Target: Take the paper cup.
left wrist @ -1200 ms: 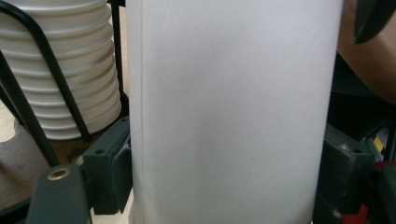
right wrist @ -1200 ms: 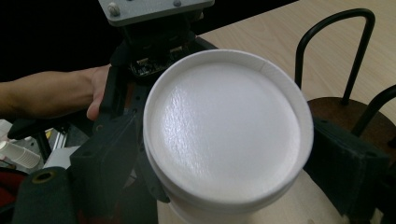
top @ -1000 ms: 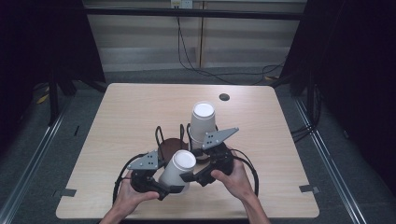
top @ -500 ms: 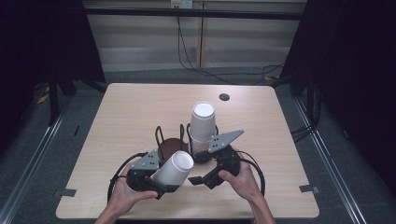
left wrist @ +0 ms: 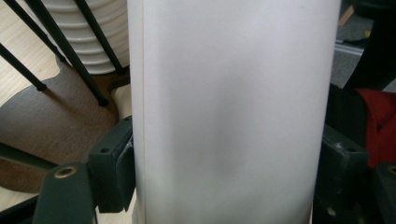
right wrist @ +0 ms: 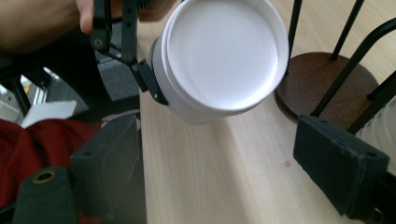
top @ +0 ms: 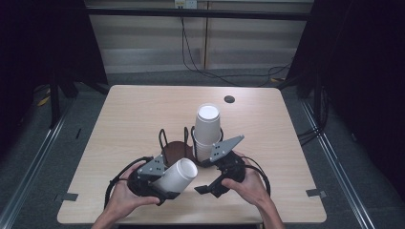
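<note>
Since the earlier frame, both hands have drawn nearer the table's (top: 119, 109) near edge, and the left gripper's (top: 168, 187) jaws have just been closing onto the white cup (top: 176, 175), now clamped and tilted. Just behind stand the wire rack (top: 173, 143) and stacked cups (top: 208, 131). Up close, the cup's wall hides most else. Beside it, the right gripper (top: 206, 187) gapes empty.

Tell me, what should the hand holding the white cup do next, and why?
Probably tip the white cup upright. The left gripper is clamped on it lying sideways, and the stack of cups stands upright in the wire holder.
</note>
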### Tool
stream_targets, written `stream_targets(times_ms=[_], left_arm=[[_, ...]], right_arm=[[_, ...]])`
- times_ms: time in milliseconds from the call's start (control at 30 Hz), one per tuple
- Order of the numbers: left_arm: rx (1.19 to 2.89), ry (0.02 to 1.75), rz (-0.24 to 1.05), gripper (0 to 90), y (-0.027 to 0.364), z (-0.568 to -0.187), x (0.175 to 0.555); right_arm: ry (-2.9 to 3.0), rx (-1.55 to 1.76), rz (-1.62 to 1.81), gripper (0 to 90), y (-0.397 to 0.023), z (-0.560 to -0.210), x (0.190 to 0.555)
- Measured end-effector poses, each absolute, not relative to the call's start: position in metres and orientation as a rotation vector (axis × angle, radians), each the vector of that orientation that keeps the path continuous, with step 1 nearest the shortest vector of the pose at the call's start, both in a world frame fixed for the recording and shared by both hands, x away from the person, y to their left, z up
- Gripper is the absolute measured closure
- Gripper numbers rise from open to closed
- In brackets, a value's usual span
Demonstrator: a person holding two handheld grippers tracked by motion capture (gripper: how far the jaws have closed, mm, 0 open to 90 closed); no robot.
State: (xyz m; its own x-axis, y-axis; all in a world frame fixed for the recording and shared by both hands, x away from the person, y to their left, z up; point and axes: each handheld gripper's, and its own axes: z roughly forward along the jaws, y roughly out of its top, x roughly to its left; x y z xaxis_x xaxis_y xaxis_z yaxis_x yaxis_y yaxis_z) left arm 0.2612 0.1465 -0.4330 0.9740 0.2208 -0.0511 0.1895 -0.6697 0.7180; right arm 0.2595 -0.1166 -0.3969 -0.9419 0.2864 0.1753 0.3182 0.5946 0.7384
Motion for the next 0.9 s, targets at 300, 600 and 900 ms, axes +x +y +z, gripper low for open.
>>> stream_targets(times_ms=[300,600,900], left_arm=[[2.423,0.249,0.071,22.3,0.142,-0.431,0.261],[2.491,0.211,0.070,22.0,0.133,-0.428,0.261],[2.553,0.186,0.098,21.7,0.127,-0.425,0.261]], right_arm=[[-2.841,-0.454,-1.134,14.3,-0.111,-0.401,0.259],[-2.895,-0.439,-1.038,17.7,-0.108,-0.410,0.259],[-2.926,-0.376,-1.025,18.4,-0.110,-0.411,0.261]])
